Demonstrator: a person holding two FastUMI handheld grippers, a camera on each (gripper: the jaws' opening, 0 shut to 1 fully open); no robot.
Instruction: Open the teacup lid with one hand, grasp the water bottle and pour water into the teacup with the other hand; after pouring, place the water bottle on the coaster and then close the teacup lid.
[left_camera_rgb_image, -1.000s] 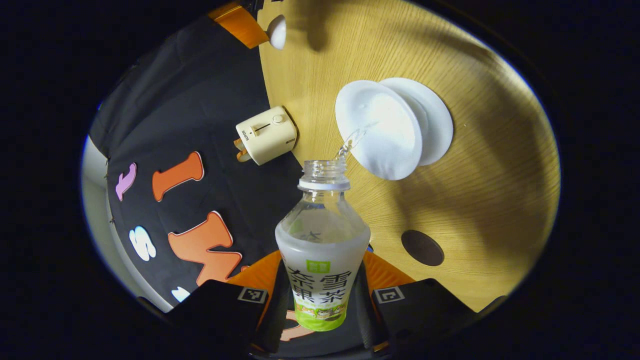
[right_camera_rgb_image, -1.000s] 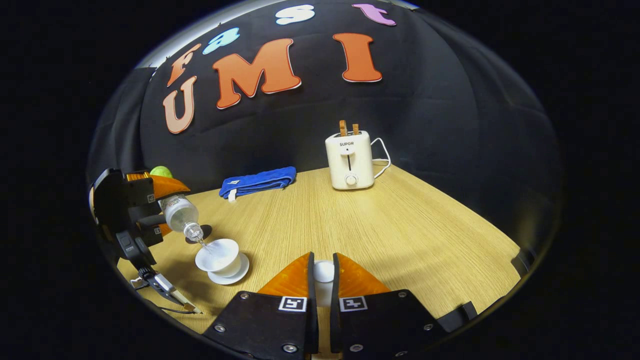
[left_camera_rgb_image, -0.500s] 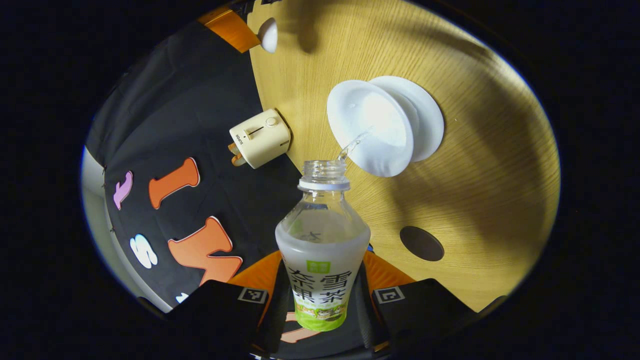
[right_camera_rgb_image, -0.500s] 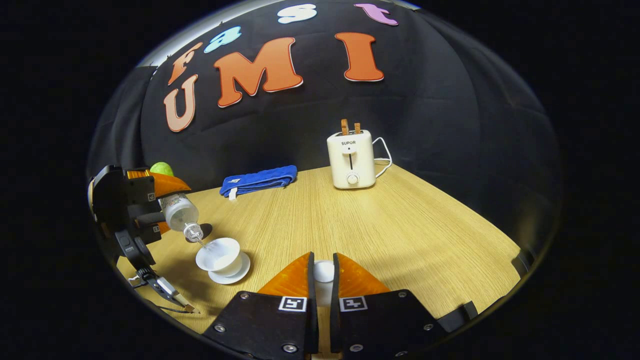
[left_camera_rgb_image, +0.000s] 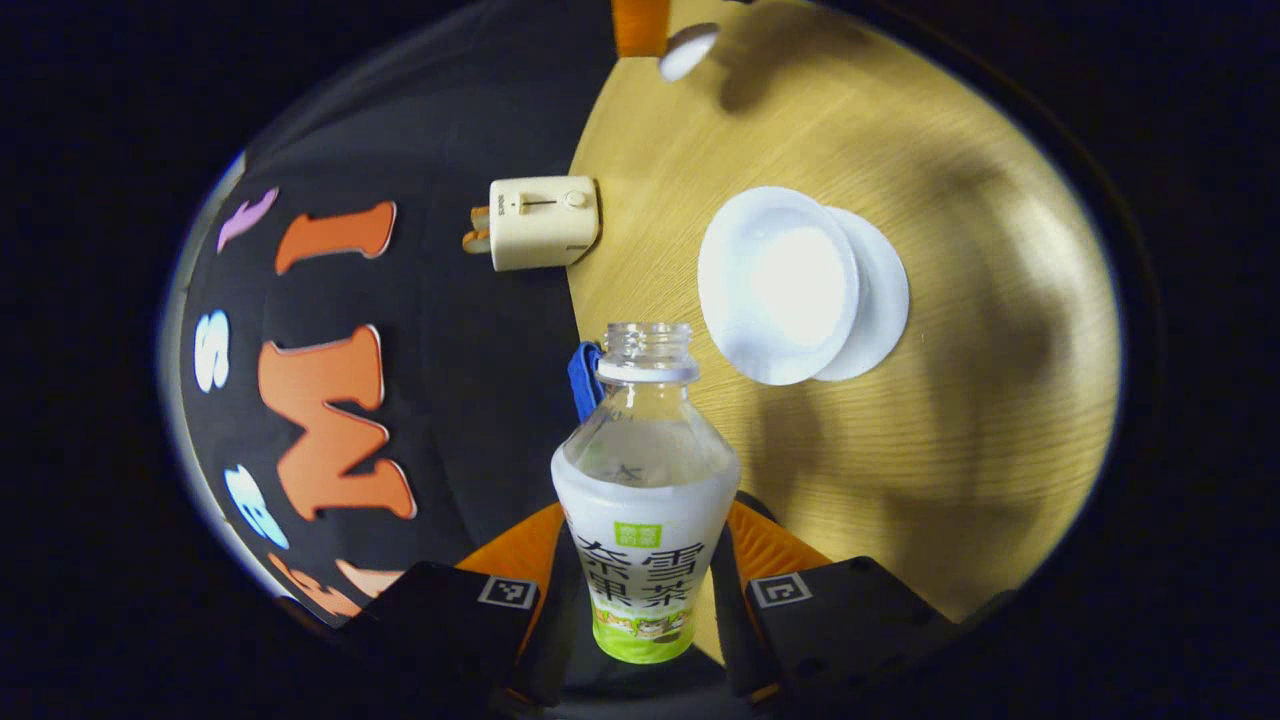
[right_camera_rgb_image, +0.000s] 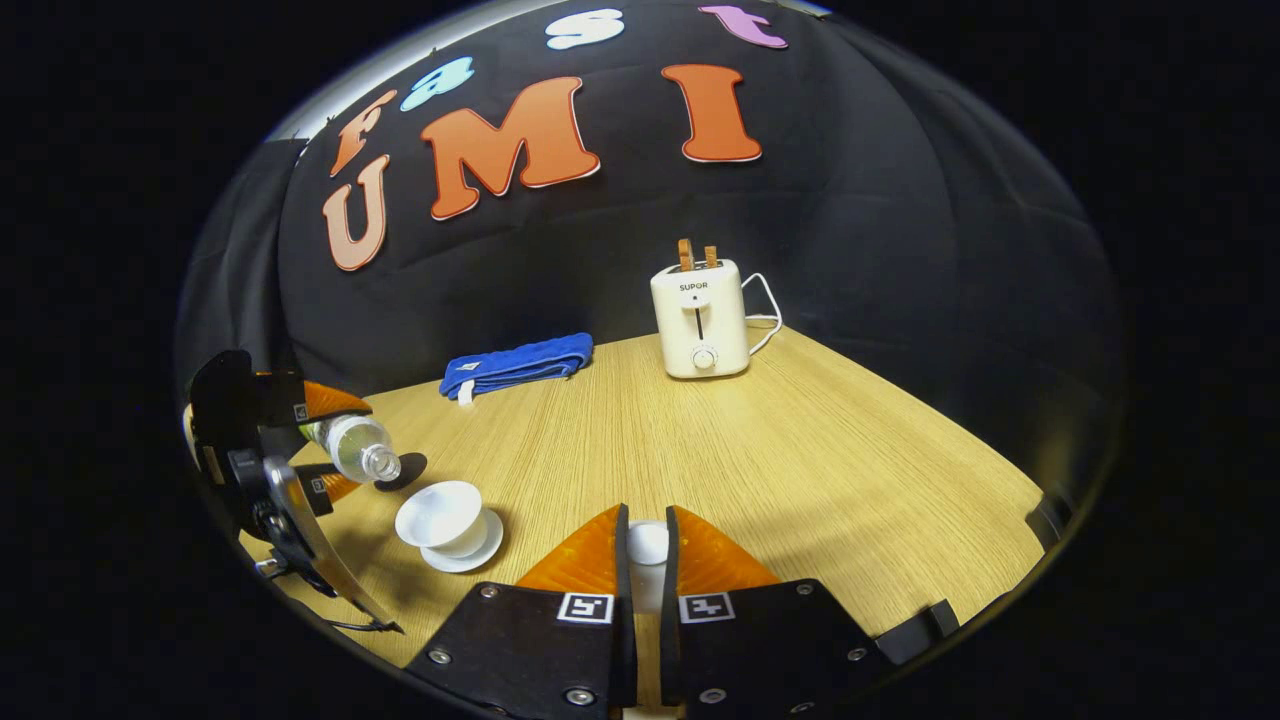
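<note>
Between the left gripper's (left_camera_rgb_image: 645, 575) two fingers stands the water bottle (left_camera_rgb_image: 645, 480), clamped at its labelled lower body with a finger pressing on each flank. Its long axis runs straight along the fingers and away from the camera, the uncapped mouth leading. From the right gripper view the bottle (right_camera_rgb_image: 352, 450) lies close to level, tipped a little mouth-down, neck aimed toward the teacup (right_camera_rgb_image: 440, 515), mouth above and just short of the cup's rim. The bottle is clear ribbed plastic at the neck, with a white collar ring and a white-and-green wrap below; liquid shows inside the shoulder.

The teacup (left_camera_rgb_image: 778, 285) is plain white, a wide round flaring bowl, lidless, sitting on a white saucer (left_camera_rgb_image: 880, 300) on the pale wood-grain table (left_camera_rgb_image: 980, 420). A dark round coaster (right_camera_rgb_image: 405, 470) lies flat on the table just behind the cup, under the bottle's neck.

The right gripper (right_camera_rgb_image: 645, 560), low over the table's near edge, has its fingers nearly together on a small white rounded piece, probably the teacup lid (right_camera_rgb_image: 647, 545), though little of it is exposed. At the table's far edge stand a cream toaster (right_camera_rgb_image: 698, 320) and a folded blue cloth (right_camera_rgb_image: 515, 365).
</note>
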